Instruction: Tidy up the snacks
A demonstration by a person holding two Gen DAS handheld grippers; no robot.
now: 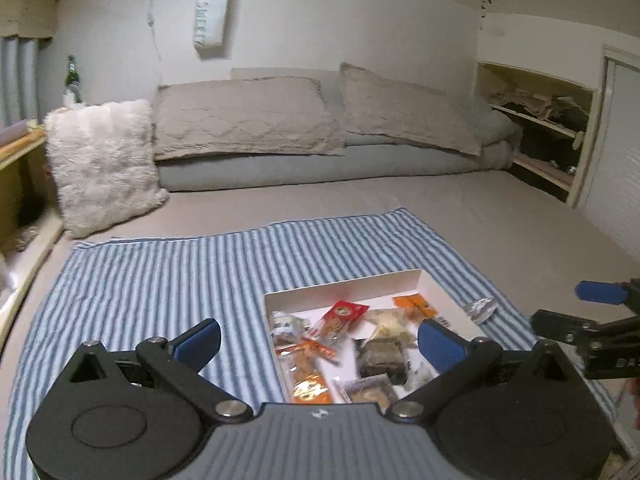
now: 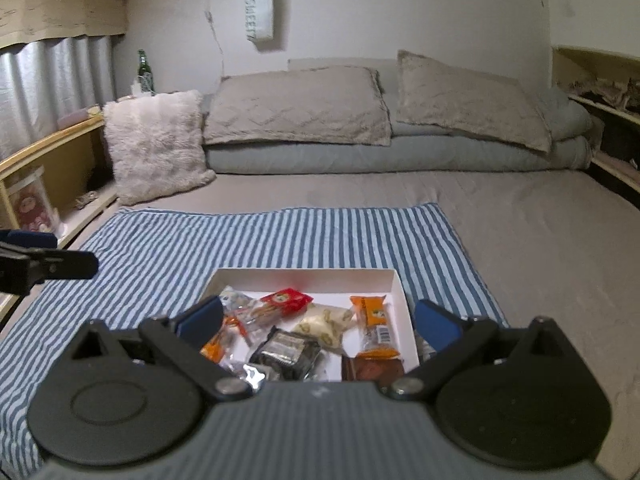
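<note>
**Two open grippers hover over a box of snacks on a bed**

Two handheld grippers hang above a bed, both with their blue-padded fingers spread wide and holding nothing. The left gripper sits over the near left part of a shallow white box; the right gripper sits over the near middle of it.

The box rests on a blue and white striped cloth laid on the bed. Inside lies a loose jumble of wrapped snacks: a red packet toward the far side, an orange bar at the right, a pale cream pouch in the middle, and a dark packet nearest the camera. More orange wrappers overlap at the left. One crumpled silver wrapper lies outside the box, on the cloth just beside its right wall.

Pillows and a fluffy cushion line the far end of the bed.

Most snacks appear to be gathered already, so the task looks close to done. The stray silver wrapper seems the likely next target: a gripper would need to lower to the cloth, close gently on the thin foil, and carry it over the box wall.
</note>
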